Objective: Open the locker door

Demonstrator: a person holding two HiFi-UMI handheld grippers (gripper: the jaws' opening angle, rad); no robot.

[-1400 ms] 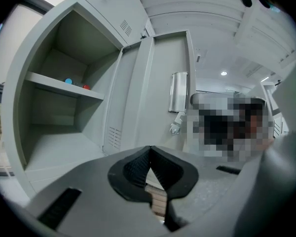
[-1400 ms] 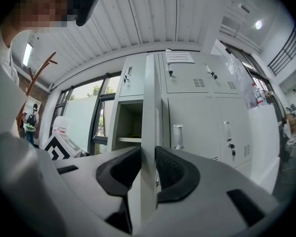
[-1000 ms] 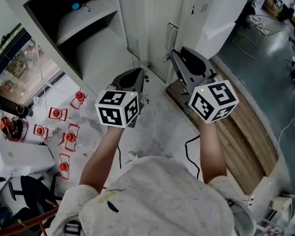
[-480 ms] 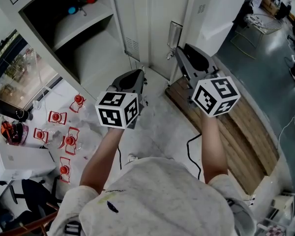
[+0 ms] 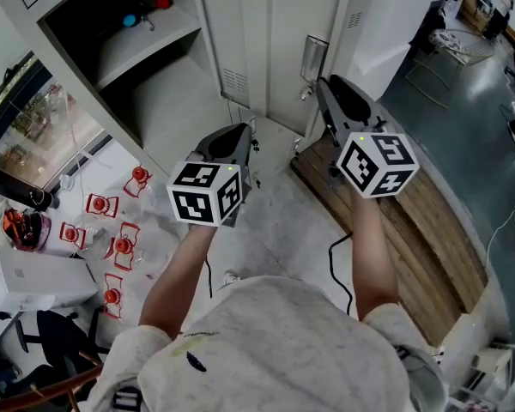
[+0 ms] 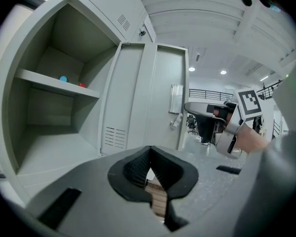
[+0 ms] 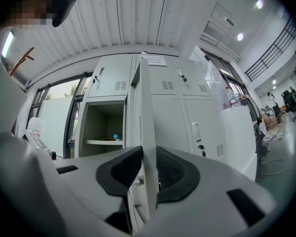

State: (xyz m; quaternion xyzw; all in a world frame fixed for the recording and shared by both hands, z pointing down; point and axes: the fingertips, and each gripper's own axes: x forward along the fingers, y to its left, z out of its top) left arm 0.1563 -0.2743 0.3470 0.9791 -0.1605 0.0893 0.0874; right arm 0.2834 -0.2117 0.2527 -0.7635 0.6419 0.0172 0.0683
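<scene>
Grey lockers (image 5: 240, 24) ahead, locker door (image 7: 149, 107) edge pinched by right gripper (image 7: 149, 153) fingers (image 7: 173, 172) (just easing apart), left gripper (image 6: 150, 151) fingers (image 6: 133, 169) pressed together.

Nothing written can be read in any view. A white paper notice (image 7: 153, 60) is stuck high on the lockers (image 7: 207, 117) (its print is too small to make out). The marker cubes (image 5: 205, 192) carry only black-and-white square patterns.
</scene>
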